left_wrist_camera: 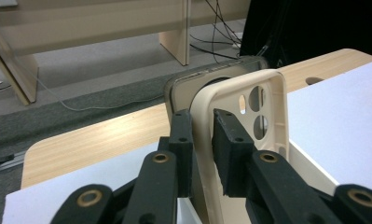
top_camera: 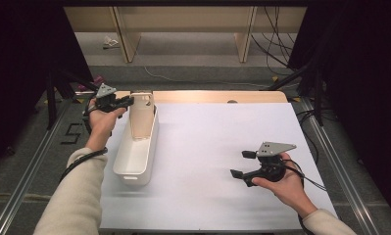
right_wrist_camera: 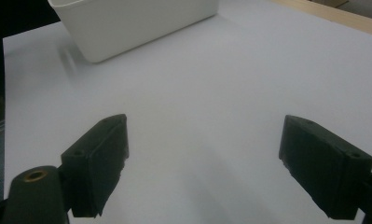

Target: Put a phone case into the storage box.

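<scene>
A beige phone case (top_camera: pixel 142 115) with round camera holes stands upright at the far end of a long white bin (top_camera: pixel 134 161). My left gripper (top_camera: pixel 129 101) reaches in from the left and is shut on the case's side wall. In the left gripper view the two black pads (left_wrist_camera: pixel 181 140) press either side of the case's rim (left_wrist_camera: pixel 249 93). A grey-rimmed flat thing (left_wrist_camera: pixel 211 74) stands right behind the case. My right gripper (top_camera: pixel 239 164) hovers over the white sheet at the right, open and pointing left. Nothing is between its jaws (right_wrist_camera: pixel 204 158).
The white sheet (top_camera: pixel 207 142) covers most of the wooden table (top_camera: pixel 207 96). The bin (right_wrist_camera: pixel 127 23) lies lengthwise along the sheet's left side. Beyond the table are floor, wooden furniture legs and cables. Dark stands flank both sides.
</scene>
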{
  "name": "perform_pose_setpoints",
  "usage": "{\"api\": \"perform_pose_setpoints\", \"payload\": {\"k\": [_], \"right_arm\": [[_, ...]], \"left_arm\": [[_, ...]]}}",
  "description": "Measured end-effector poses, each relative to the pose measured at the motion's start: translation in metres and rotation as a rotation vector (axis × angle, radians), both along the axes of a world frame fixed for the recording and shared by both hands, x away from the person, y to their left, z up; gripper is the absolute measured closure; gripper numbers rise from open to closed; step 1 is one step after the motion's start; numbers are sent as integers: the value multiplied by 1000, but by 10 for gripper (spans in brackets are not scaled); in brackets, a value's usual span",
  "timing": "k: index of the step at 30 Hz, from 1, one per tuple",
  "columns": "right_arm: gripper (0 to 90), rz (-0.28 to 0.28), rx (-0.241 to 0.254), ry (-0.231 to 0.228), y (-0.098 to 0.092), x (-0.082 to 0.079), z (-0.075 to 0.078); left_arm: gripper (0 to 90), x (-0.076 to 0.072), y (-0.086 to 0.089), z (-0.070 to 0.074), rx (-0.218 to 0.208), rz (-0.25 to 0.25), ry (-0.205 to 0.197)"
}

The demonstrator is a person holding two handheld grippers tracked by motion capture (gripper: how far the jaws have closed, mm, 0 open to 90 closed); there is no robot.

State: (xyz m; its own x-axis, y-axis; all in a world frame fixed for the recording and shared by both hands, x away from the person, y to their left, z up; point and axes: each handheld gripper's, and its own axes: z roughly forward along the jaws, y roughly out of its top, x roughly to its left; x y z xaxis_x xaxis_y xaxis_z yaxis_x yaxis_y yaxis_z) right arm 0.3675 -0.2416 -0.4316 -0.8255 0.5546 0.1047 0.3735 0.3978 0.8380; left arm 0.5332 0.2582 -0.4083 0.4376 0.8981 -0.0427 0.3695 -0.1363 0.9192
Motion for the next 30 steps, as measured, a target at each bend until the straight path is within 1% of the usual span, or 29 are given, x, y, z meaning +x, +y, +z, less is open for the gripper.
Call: {"api": "perform_pose_setpoints", "payload": {"k": [5, 9, 12, 23, 30], "right_arm": [[167, 0, 0, 2, 0, 0, 0], [167, 0, 1, 0, 0, 0, 0], [167, 0, -1, 2, 0, 0, 0], [167, 2, -2, 5, 0, 0, 0], [167, 2, 0, 4, 0, 0, 0]], "left_arm": [[764, 1, -3, 0, 33, 19, 7], [753, 2, -5, 0, 43, 29, 14], [750, 3, -7, 0, 67, 36, 13], [737, 4, -7, 1, 66, 58, 29], [730, 5, -7, 0, 72, 58, 38]]}}
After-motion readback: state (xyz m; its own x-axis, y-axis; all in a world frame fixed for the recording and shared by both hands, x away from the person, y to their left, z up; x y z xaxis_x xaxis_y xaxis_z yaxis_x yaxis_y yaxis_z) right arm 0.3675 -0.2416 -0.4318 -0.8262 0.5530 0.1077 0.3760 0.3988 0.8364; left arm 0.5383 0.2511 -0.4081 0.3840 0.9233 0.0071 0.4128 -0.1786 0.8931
